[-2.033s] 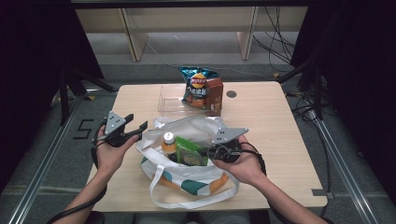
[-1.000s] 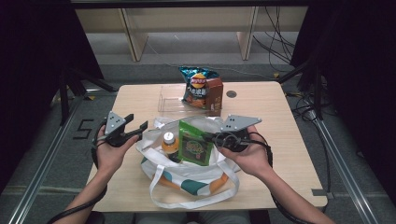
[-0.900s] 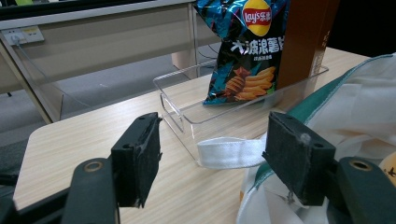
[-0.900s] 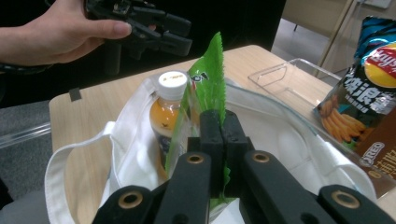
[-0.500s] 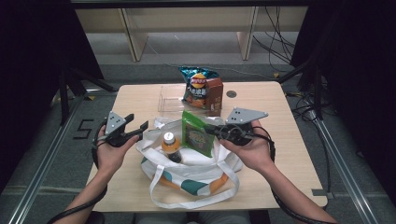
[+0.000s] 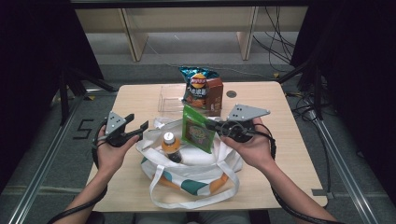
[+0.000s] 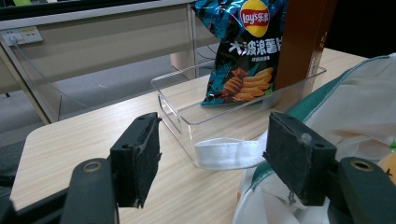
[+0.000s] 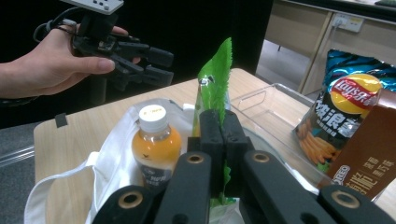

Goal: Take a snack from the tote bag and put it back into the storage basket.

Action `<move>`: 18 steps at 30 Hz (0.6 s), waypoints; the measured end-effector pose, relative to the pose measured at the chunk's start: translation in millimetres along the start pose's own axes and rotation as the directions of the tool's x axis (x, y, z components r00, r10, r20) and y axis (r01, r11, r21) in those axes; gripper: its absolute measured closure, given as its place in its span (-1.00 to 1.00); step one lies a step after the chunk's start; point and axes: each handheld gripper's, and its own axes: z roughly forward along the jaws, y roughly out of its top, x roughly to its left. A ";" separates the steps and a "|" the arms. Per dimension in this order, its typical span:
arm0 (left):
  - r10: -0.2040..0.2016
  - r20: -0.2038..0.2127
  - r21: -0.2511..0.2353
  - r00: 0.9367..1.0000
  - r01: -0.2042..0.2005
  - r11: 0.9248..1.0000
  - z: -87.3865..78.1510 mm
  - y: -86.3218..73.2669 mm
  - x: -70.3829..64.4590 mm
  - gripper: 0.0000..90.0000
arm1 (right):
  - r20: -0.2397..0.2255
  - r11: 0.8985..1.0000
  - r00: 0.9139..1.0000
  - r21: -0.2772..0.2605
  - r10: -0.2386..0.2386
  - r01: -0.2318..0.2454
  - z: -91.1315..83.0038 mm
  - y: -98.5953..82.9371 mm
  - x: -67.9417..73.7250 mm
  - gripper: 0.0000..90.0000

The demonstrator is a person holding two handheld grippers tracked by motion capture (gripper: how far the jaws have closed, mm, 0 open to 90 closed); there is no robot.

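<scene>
Chip bag (image 6: 198,86), brown box (image 6: 215,95), clear tray (image 6: 170,98)

Each hand-held gripper is black — the left gripper (image 6: 132,129) and right gripper (image 6: 211,125) both carry a grey three-cornered plate, trailing black cables, brass-ringed pivot holes and rubbery padded fingers (image 7: 138,157); forearms are bare.

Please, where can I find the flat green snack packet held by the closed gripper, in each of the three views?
High view: the flat green snack packet hangs at centre, above the white tote bag, held by the right gripper.
Left gripper view: not in it.
Right gripper view: the packet stands edge-on at centre, clamped between the jaws.
Shared landmark: the blue chips bag.
</scene>
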 end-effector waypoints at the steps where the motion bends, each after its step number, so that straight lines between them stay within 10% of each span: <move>1: 0.000 0.000 0.000 1.000 0.000 1.000 0.0 0.0 0.1 -0.24 | -0.013 1.000 1.000 0.007 -0.014 0.014 -0.7 1.0 -1.5 1.00; 18: 0.001 0.001 -0.002 1.000 -0.001 1.000 -0.3 0.2 0.1 -0.23 | 0.020 0.999 1.000 -0.042 -0.019 0.020 -5.1 8.2 -9.7 1.00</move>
